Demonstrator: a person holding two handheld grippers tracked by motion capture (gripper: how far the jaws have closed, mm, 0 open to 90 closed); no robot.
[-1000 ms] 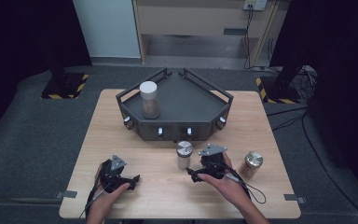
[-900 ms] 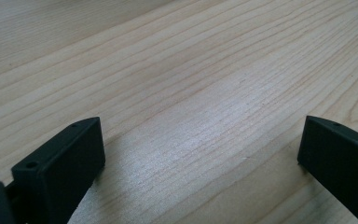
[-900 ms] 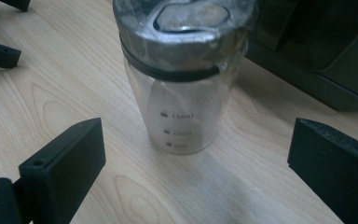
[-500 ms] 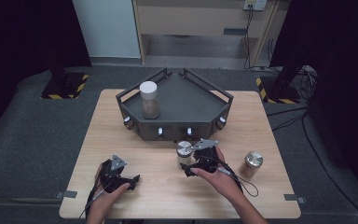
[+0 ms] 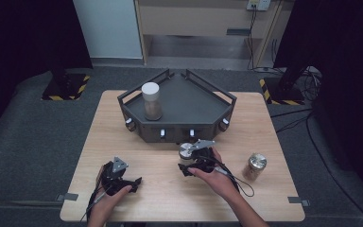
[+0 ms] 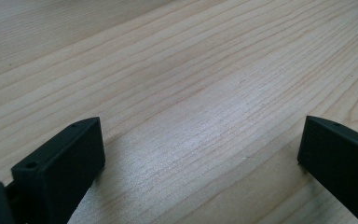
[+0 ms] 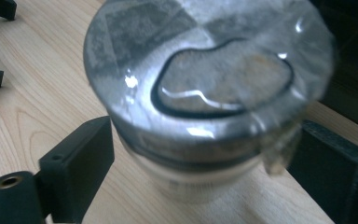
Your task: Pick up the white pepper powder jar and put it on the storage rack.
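The left hand rests low on the table, its left gripper with jaws wide apart over bare wood. The right hand reaches forward; the right gripper has just been closing, jaws on either side of a can just before the tray, contact unclear. The tray holds a jar. A second can stands rightmost.
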